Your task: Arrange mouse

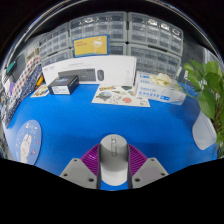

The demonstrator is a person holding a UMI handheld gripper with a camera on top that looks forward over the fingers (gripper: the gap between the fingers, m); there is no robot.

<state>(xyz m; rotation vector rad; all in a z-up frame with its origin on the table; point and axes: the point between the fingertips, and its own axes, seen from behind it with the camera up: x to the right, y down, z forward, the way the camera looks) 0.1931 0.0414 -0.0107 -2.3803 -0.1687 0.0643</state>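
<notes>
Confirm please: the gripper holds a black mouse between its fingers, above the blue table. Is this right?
Not quite: the mouse is white or light grey, not black. The gripper view shows it between the fingers of the gripper, with the purple pads against its sides, above the blue table. The rest stands.

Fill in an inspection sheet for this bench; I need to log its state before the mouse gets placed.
Surface: blue table, bare just ahead of the fingers.
Job's things: white mouse between the fingers.
Clutter: white keyboard box, small dark box, printed sheets, round disc.
Grippers: gripper, purple pads pressing both mouse sides.
Cables: nothing seen.
Surroundings: drawer cabinets behind, green plant to one side.
</notes>
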